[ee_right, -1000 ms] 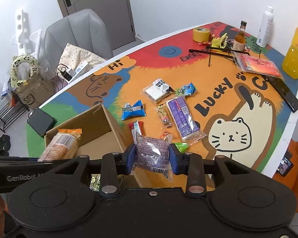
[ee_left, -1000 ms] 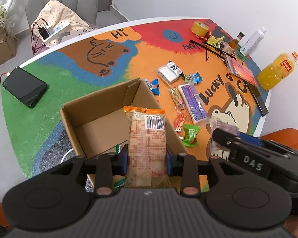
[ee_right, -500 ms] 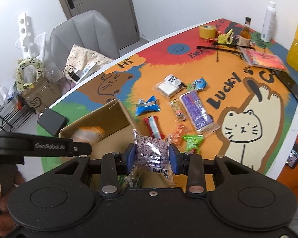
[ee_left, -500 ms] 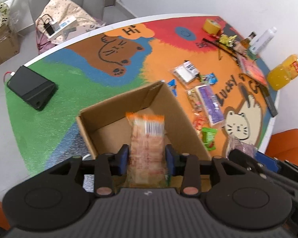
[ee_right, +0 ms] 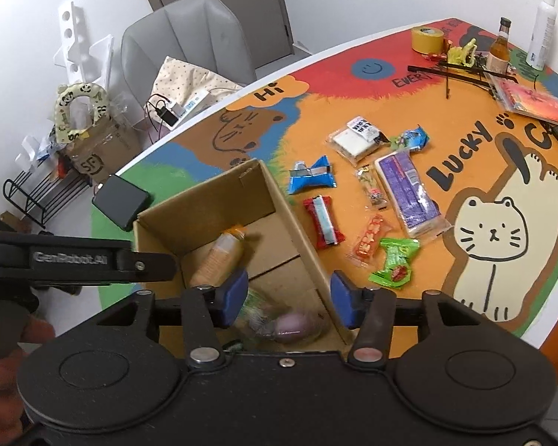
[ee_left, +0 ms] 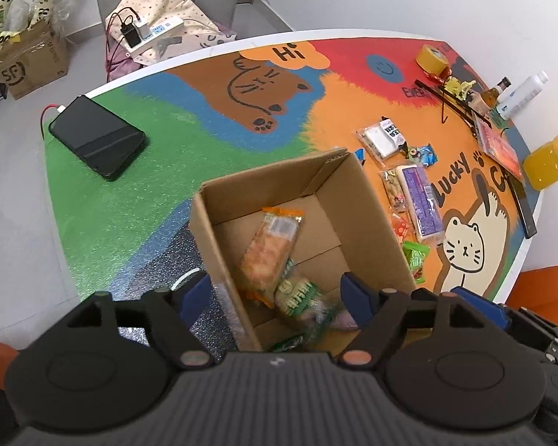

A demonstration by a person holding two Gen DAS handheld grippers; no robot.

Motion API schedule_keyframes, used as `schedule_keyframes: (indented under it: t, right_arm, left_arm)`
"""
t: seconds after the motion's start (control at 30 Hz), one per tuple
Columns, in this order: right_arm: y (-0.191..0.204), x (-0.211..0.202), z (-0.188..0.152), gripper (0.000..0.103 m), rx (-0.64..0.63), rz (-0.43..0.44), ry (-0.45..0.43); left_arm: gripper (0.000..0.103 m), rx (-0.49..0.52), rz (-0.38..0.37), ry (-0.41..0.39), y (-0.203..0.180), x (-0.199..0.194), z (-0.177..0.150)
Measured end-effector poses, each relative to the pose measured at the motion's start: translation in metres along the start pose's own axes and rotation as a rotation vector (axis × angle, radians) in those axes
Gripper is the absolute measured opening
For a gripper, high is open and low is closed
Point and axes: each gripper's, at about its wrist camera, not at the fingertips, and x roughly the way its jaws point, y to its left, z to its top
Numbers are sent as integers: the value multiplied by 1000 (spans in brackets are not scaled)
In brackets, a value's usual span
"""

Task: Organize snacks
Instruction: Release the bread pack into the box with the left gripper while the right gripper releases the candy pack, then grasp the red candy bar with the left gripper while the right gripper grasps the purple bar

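- Change since the earlier frames: the orange-ended biscuit packet (ee_left: 269,249) has left the left gripper (ee_left: 275,299) and lies in the open brown cardboard box (ee_left: 372,215); the purple-patterned clear sachet (ee_right: 294,325) has dropped from the right gripper (ee_right: 288,299) into the box's near corner.
- Box: centre landmark on the colourful cartoon-cat table mat (ee_left: 212,111).
- Left gripper: above the box's near wall, jaws opening, nothing between the pads.
- Right gripper: above the box's right wall, jaws opening, nothing gripped.
- Remaining snacks lie right of the box, nearer the right gripper; the long purple wafer pack (ee_right: 405,189) points away from the jaws.
- Nearest: green candy wrapper (ee_right: 394,260), just beyond the right wall.
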Motion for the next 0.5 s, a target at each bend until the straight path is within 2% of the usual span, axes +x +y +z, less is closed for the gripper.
schedule_keyframes:
  t: [0.17,0.27,0.5]
  right_arm:
    - [-18,-1,1,59,16,-42,1]
    - [-32,-4,2,64,37,-64,-8]
    - [-69,-4,5,69,89,-123,-8]
  left_arm:
    - [87,-15,-15,-12,-4,-2,0]
    - [89,0,-27,-10,-12,0,1]
    - [92,46,-59,-9,-40,5,7]
